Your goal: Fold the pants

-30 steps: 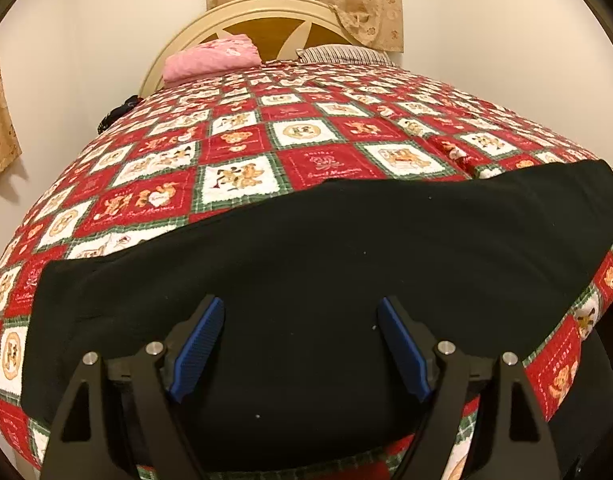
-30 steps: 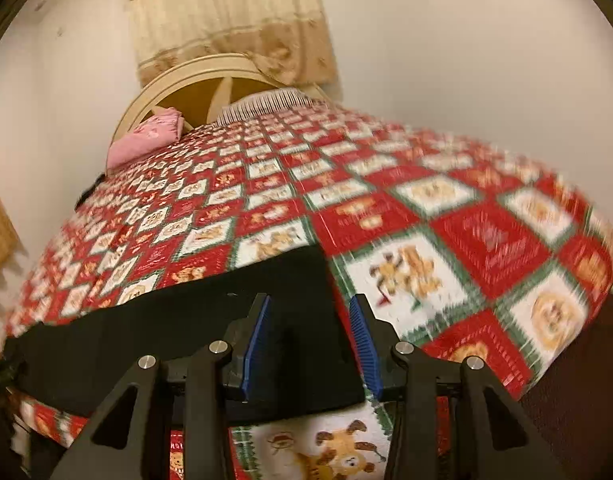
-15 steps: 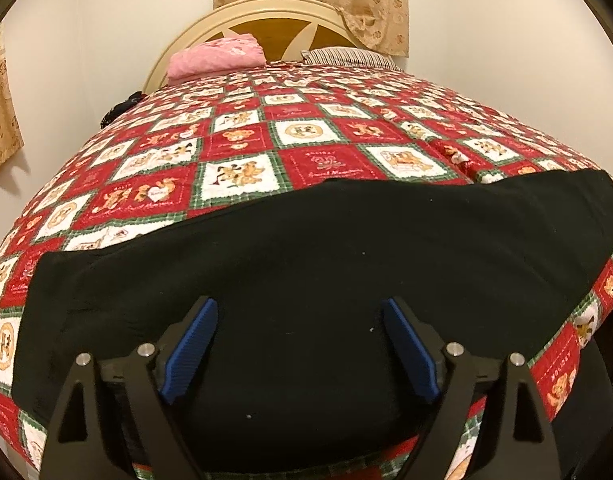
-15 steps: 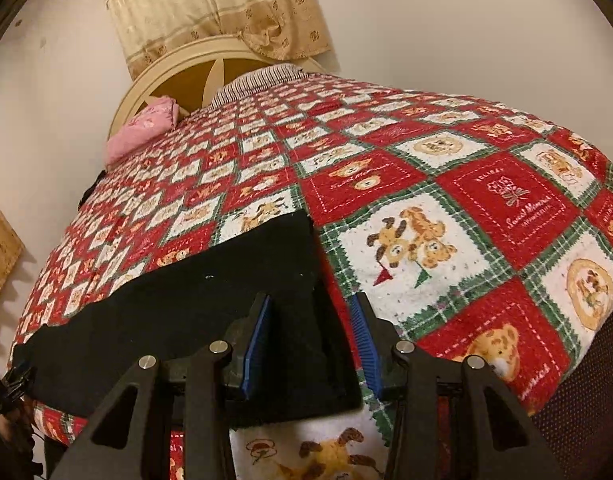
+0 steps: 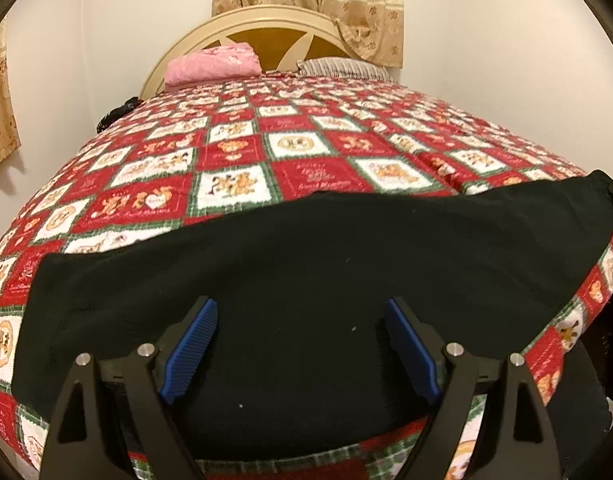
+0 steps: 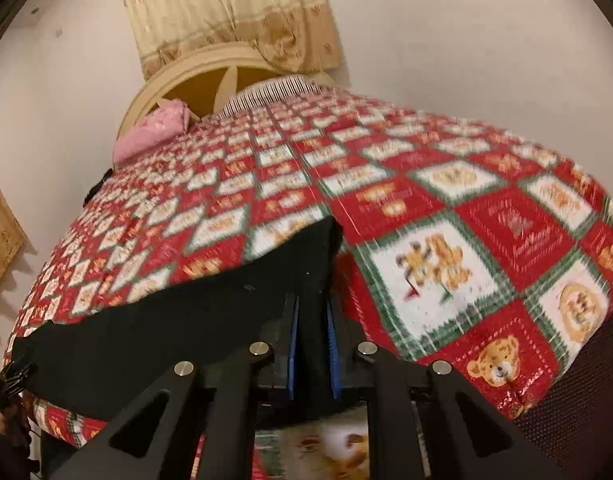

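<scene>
- Your right gripper [image 6: 312,344] is closing on the end of the black pants [image 6: 154,332] — cloth sits between its pads.
- Your left gripper [image 5: 300,350] hangs spread wide over them, gripping nothing.
- Pants lie lengthwise along the quilt's [image 5: 234,160] near edge — the crosswise fold remains to be made.

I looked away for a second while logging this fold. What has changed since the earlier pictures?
The right gripper is closing its jaws on the end of the black pants, whose edge has lifted there. The left gripper stays open above the pants, gripping nothing; the quilt is unchanged.
</scene>
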A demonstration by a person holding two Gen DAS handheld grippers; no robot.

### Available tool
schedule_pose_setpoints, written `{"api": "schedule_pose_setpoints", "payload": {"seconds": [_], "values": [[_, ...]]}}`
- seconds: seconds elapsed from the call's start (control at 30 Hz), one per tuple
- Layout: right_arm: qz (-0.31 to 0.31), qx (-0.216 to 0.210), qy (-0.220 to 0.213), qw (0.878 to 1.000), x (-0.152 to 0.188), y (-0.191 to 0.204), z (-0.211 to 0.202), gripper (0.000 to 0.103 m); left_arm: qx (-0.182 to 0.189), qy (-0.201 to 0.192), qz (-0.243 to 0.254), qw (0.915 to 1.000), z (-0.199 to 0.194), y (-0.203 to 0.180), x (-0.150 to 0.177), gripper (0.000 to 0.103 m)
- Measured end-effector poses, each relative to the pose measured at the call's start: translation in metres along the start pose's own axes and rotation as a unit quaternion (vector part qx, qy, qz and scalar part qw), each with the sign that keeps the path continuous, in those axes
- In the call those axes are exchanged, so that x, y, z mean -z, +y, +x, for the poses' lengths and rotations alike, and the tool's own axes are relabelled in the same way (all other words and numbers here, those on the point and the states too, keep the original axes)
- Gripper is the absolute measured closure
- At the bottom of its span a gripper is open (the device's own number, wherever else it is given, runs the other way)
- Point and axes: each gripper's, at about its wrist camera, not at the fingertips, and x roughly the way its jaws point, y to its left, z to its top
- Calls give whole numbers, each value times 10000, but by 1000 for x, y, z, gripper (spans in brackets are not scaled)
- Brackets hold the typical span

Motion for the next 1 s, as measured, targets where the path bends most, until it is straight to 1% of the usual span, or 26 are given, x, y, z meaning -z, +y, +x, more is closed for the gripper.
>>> {"api": "schedule_pose_setpoints", "payload": {"seconds": [0.1, 0.2, 0.33, 0.43, 0.57, 0.73, 0.87, 1.0], "values": [[-299, -15, -196, 9994, -7, 26, -15, 90, 115, -118, -29, 9999, -7, -2, -5, 15], [-682, -98, -372, 9969, -15, 62, -28, 90, 278, -165, -88, 9994, -11, -5, -9, 15], [-1231, -352, -497, 9905, -17, 116, -39, 90, 479, -196, -111, 9986, -16, -11, -10, 15], [-1504, -609, -478, 9856, -12, 149, -40, 90, 595, -198, -86, 9980, -18, -16, -10, 15], [-1871, -992, -286, 9769, 2, 197, -28, 90, 731, -197, -81, 9971, -22, -20, -9, 15], [-2363, -1300, 73, 9629, 36, 248, 3, 90, 846, -180, -23, 9963, -23, -27, -11, 15], [-2601, -1341, 328, 9556, 61, 268, 28, 90, 928, -106, 76, 9956, -18, -36, -13, 15], [-2477, -1394, 617, 9568, 76, 269, 56, 90, 1093, -16, 54, 9940, -11, -45, -17, 15]]}}
